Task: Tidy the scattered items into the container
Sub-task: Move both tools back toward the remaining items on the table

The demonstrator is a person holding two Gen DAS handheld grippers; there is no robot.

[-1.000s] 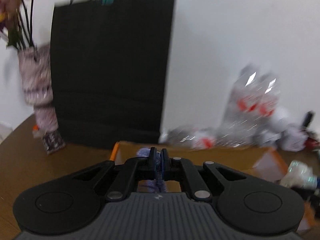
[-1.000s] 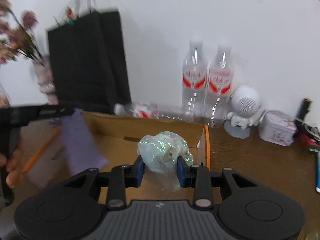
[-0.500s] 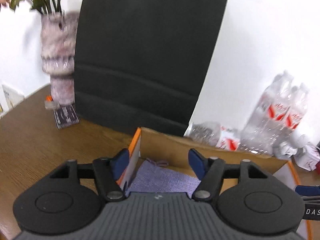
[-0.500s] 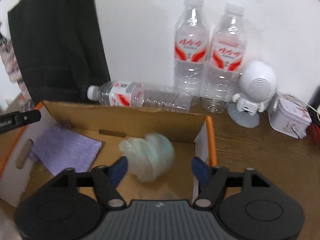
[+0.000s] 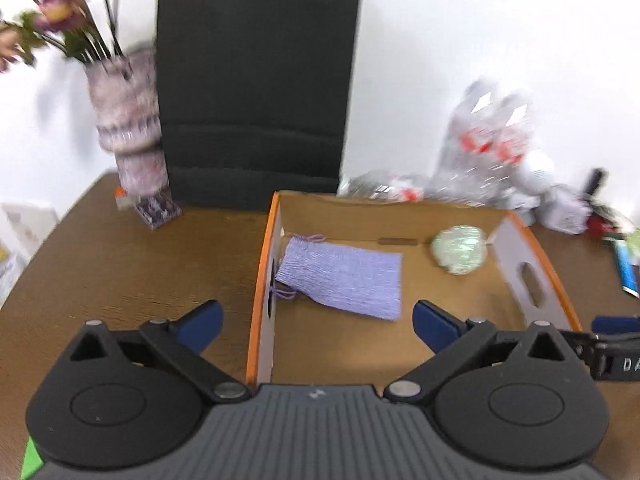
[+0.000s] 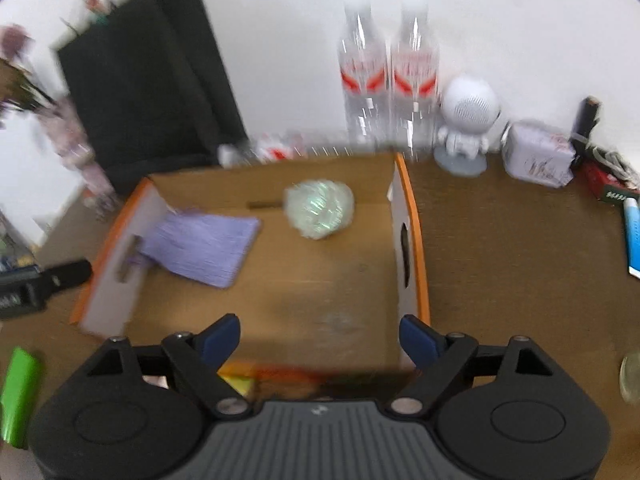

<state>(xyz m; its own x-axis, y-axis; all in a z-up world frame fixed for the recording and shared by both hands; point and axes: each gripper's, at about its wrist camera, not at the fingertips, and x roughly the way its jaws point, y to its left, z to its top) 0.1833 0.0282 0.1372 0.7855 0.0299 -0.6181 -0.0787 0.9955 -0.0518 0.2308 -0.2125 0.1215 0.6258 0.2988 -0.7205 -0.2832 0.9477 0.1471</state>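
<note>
An open cardboard box [image 5: 262,280] with orange edges sits on the brown table; it also shows in the right wrist view [image 6: 414,240]. Inside lie a purple knitted pouch [image 5: 344,276] [image 6: 200,244] at the left and a crumpled iridescent plastic ball [image 5: 460,254] [image 6: 320,208] at the back right. My left gripper [image 5: 316,326] is open and empty, above the box's near left part. My right gripper [image 6: 320,338] is open and empty, above the box's near edge.
A black paper bag [image 5: 256,92] and a vase of flowers [image 5: 128,120] stand behind the box. Water bottles [image 6: 384,80], a white robot figure [image 6: 466,120] and a tin [image 6: 538,154] stand at the back right. A green object [image 6: 18,392] lies near left.
Both grippers opened and dropped their items: the purple pouch and the plastic ball now lie in the box. Both grippers have pulled back and up from the box.
</note>
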